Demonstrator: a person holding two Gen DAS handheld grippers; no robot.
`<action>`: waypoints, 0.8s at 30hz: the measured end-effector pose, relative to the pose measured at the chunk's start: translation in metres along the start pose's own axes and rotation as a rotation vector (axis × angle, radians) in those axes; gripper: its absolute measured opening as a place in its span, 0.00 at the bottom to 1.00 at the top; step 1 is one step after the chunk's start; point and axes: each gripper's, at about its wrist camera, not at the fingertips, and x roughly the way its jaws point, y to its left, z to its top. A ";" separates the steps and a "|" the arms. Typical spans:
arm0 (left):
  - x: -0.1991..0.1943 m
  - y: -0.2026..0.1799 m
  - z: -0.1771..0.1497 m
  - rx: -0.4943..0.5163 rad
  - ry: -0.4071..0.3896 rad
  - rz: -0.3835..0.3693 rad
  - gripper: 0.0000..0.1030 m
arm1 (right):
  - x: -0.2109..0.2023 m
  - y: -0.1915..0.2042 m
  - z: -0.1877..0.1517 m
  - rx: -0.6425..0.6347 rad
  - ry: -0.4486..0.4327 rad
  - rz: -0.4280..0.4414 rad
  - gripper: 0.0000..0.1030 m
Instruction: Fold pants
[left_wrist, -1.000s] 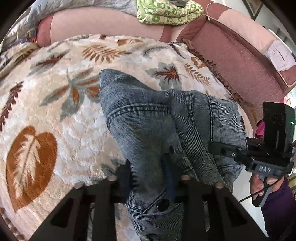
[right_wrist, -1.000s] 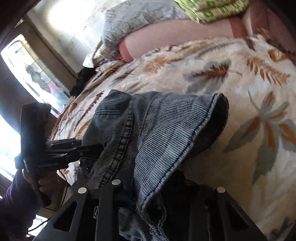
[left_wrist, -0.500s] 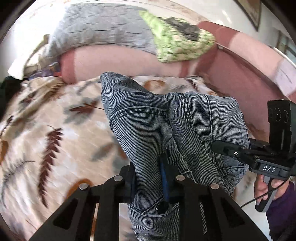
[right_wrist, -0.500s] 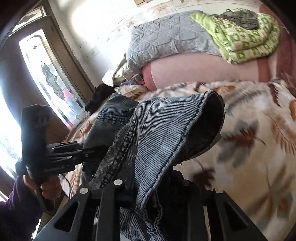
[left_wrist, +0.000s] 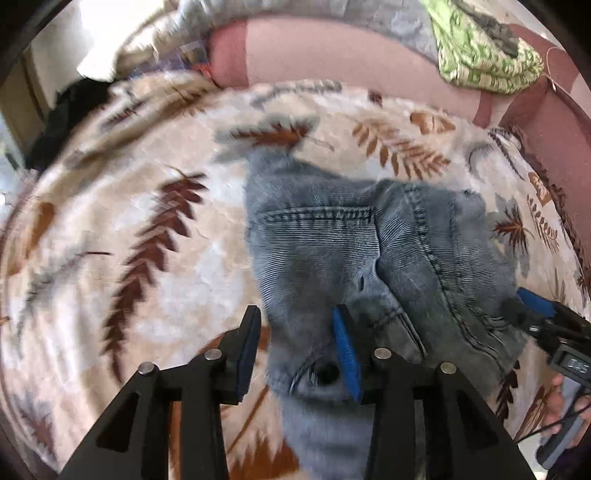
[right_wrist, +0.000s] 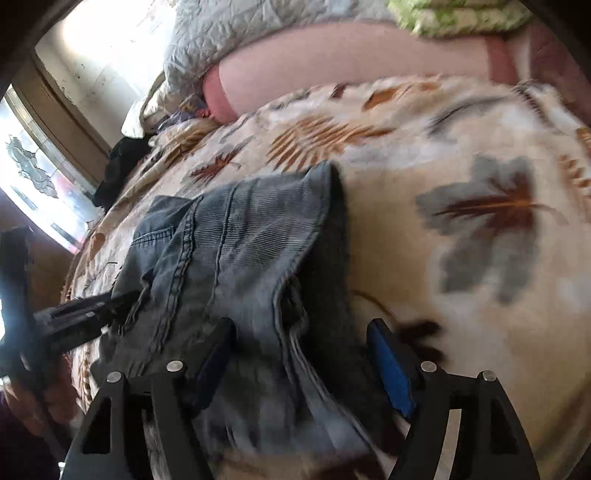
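Note:
The grey-blue denim pants (left_wrist: 354, 254) lie folded in a pile on the leaf-patterned blanket (left_wrist: 147, 236). My left gripper (left_wrist: 299, 350) is open, its blue-padded fingers (left_wrist: 345, 354) standing apart over the near edge of the pants. In the right wrist view the pants (right_wrist: 240, 266) lie between the open fingers of my right gripper (right_wrist: 303, 365). The right gripper also shows at the right edge of the left view (left_wrist: 543, 314). The left gripper shows at the left of the right view (right_wrist: 85, 314). Both frames are blurred.
A pink sofa back (left_wrist: 332, 51) runs along the far side, with a grey quilt (right_wrist: 240, 33) and a green patterned cloth (left_wrist: 480, 55) on it. A dark item (right_wrist: 122, 166) lies at the blanket's left end near a window (right_wrist: 33, 177).
Both grippers held the pants up off the blanket; now the pants lie on the blanket and both grippers have opened and let go.

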 end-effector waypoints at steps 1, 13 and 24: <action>-0.015 -0.001 -0.005 0.000 -0.028 0.018 0.45 | -0.014 0.001 -0.003 -0.010 -0.027 0.000 0.74; -0.211 -0.045 -0.101 0.102 -0.449 0.221 0.86 | -0.219 0.073 -0.066 -0.162 -0.385 0.009 0.74; -0.287 -0.044 -0.145 0.038 -0.553 0.290 0.87 | -0.281 0.129 -0.124 -0.274 -0.491 -0.009 0.77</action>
